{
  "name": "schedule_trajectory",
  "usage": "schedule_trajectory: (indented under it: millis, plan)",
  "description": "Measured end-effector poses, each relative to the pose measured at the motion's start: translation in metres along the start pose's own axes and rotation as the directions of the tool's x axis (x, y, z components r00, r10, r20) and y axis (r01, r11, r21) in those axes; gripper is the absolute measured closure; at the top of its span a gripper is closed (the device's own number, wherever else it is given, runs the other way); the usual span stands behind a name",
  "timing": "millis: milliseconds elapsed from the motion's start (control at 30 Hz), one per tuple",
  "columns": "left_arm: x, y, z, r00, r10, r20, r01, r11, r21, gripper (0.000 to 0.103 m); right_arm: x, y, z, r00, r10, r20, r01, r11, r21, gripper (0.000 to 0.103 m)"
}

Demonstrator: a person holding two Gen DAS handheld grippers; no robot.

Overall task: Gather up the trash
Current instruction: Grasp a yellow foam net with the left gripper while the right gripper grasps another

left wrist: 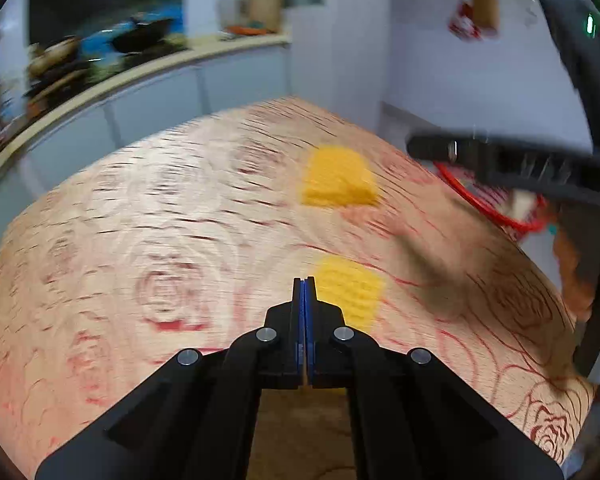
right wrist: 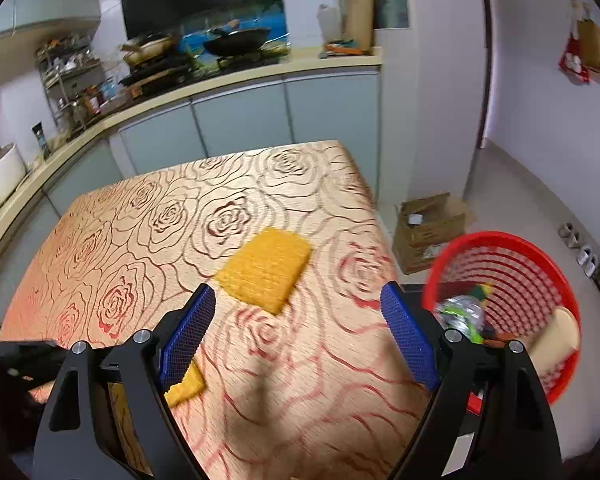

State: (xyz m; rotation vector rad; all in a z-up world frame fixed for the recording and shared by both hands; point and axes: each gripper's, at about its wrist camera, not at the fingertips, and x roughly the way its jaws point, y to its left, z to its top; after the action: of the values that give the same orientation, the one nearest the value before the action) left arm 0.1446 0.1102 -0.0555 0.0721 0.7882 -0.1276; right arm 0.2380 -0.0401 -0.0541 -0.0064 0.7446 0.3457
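Collecting trash, partway through: some is lying in the red basket [right wrist: 504, 276] already, two yellow sponges are sitting on the table [right wrist: 148, 216] still.

Judging by the basket hanging off the table's right edge, which is holding a crumpled shiny wrapper [right wrist: 462, 314], a pale flat piece [right wrist: 556, 336] and dark scraps, the job is roughly half done. The far sponge [right wrist: 266, 270] is lying near the table's middle, the near sponge [right wrist: 184, 388] toward its near edge. The right gripper [right wrist: 296, 336] is hovering spread wide and empty; the left gripper [left wrist: 304, 304] is pressing its fingers together on nothing visible.

Bright indoor light, motion blur, fisheye warping.
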Motion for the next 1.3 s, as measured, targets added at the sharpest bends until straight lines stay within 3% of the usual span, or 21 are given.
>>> schedule_trajectory:
  millis: [133,200,500,600,700,767,933,1033,1300]
  plan:
    - [-0.026,0.031,0.004,0.990,0.117,0.077,-0.108,0.988,-0.108,0.103,0.029,0.021,0.007,0.999,0.019,-0.036,-0.020,0.999,-0.031,0.021]
    - [-0.035,0.043,0.004,0.985,0.141,0.099,-0.125,0.980,-0.153,0.103,0.041,0.031,0.011,0.998,0.024,-0.054,-0.027,0.999,-0.045,0.021]
    - [-0.044,0.063,-0.001,0.983,0.144,0.110,-0.122,0.976,-0.182,0.103,0.086,0.051,0.020,0.991,0.007,-0.135,-0.016,0.997,-0.070,0.021]
    - [-0.043,0.060,-0.005,0.986,0.133,0.104,-0.114,0.978,-0.174,0.102,0.092,0.055,0.018,0.988,-0.001,-0.154,-0.013,0.995,-0.094,0.033]
    - [-0.039,0.058,-0.006,0.991,0.103,0.090,-0.087,0.982,-0.165,0.089,0.093,0.056,0.016,0.989,-0.032,-0.146,0.014,0.992,-0.122,0.044]
    - [-0.036,0.051,-0.006,0.992,0.088,0.086,-0.075,0.986,-0.146,0.065,0.093,0.056,0.014,0.989,-0.056,-0.137,0.036,0.989,-0.143,0.051]
    - [-0.027,0.027,-0.001,0.997,0.010,0.073,-0.004,0.997,-0.075,0.048,0.088,0.049,0.012,0.990,-0.065,-0.124,0.046,0.987,-0.155,0.074]
    - [-0.016,0.011,0.001,0.998,-0.033,0.046,0.034,0.999,-0.016,0.043,0.083,0.042,0.013,0.990,-0.064,-0.123,0.046,0.988,-0.148,0.086]
    - [0.021,-0.019,-0.005,0.996,-0.059,-0.073,0.066,0.994,0.092,0.042,0.053,0.023,0.017,0.996,-0.038,-0.075,0.030,0.994,-0.105,0.089]
